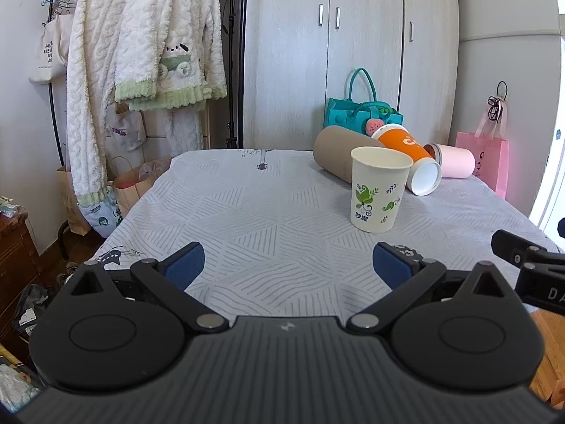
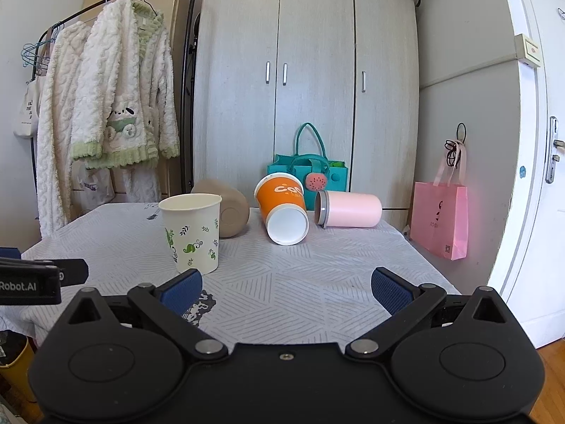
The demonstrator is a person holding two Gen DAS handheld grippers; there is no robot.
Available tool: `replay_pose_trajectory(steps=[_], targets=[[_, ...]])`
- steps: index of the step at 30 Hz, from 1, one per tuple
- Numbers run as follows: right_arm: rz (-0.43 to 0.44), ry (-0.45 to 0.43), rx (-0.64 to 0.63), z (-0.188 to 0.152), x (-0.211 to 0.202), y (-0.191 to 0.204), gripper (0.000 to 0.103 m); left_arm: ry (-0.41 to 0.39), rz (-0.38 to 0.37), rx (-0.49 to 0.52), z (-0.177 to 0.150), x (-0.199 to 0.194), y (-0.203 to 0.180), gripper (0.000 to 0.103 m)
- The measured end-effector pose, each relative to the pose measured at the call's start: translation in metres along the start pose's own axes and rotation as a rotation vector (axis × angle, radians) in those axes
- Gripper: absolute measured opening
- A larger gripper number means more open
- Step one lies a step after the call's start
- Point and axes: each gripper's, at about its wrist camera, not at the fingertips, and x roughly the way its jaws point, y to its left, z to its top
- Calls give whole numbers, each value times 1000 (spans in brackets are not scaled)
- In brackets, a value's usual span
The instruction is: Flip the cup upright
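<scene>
A white paper cup with green leaf print (image 1: 378, 190) stands upright on the table, mouth up; it also shows in the right wrist view (image 2: 192, 233). Behind it lie three cups on their sides: a tan one (image 1: 335, 153) (image 2: 229, 213), an orange one (image 1: 409, 157) (image 2: 284, 208) with its white base facing me, and a pink one (image 1: 455, 162) (image 2: 349, 210). My left gripper (image 1: 287, 265) is open and empty, well in front of the white cup. My right gripper (image 2: 286, 288) is open and empty, just right of the white cup.
The table (image 1: 247, 205) carries a grey patterned cloth. A teal bag (image 2: 307, 173) stands behind the cups before a wardrobe (image 2: 310, 88). A pink bag (image 2: 439, 219) hangs at right. A clothes rack with robes (image 2: 106, 113) stands at left.
</scene>
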Motion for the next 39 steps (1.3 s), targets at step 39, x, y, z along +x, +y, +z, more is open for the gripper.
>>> replay_pose_trajectory(steps=[39], targets=[[-47,-27,-1,-3,-1,-1,103,0,8,28,-1,-1,-4,103]])
